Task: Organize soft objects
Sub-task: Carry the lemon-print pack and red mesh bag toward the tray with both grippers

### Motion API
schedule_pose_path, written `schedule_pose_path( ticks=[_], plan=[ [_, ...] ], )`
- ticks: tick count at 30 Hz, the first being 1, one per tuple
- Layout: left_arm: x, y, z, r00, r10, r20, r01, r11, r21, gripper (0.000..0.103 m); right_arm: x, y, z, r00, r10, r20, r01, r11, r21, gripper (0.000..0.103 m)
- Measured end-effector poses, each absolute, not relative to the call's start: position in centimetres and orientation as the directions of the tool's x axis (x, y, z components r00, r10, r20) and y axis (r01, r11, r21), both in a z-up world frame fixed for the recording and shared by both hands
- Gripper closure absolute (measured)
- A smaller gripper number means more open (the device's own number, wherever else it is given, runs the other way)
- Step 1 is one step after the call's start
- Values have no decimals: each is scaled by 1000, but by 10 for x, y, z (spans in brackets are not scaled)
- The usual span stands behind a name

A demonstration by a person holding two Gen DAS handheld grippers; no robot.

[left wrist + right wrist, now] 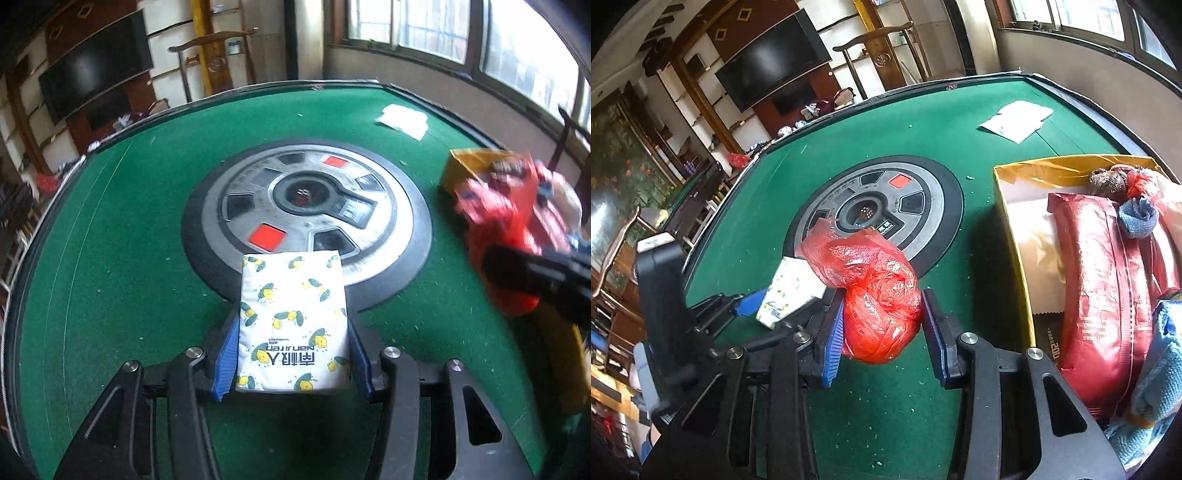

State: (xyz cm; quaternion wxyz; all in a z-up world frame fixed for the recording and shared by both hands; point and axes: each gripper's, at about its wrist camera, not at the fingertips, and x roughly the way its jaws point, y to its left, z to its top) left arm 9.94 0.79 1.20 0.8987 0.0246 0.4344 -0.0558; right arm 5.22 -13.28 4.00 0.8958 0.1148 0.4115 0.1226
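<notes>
My left gripper (293,332) is shut on a white tissue pack (291,317) printed with lemons, its blue pads pressing both long sides above the green table (110,258). In the right wrist view that pack (790,291) shows at the left, still in the left gripper (779,301). My right gripper (884,328) is shut on a crumpled red plastic bag bundle (879,295), held off the felt. From the left wrist view this red bag (506,229) and the right gripper's fingers (535,273) appear blurred at the right edge.
An open yellow cardboard box (1012,221) stands at the right with a long red packet (1100,295), blue cloths (1156,387) and rolled socks (1137,218) inside. The round grey panel (879,206) fills the table's middle. White paper (1015,120) lies at the far corner.
</notes>
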Motion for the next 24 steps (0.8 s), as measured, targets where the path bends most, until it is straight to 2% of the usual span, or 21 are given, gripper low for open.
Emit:
schedule_pose_path(
  ticks=[8, 17, 24],
  plan=[
    [101, 47, 23, 645, -141, -751, 31, 987, -158, 51, 49, -131, 32, 634, 341, -694, -151, 935, 321, 64],
    [96, 32, 28, 667, -146, -730, 72, 989, -132, 51, 48, -123, 27, 633, 364, -683, -210, 930, 301, 64],
    [89, 15, 35, 692, -183, -699, 129, 983, -130, 51, 41, -134, 40, 677, 367, -637, -212, 927, 309, 64]
  ],
)
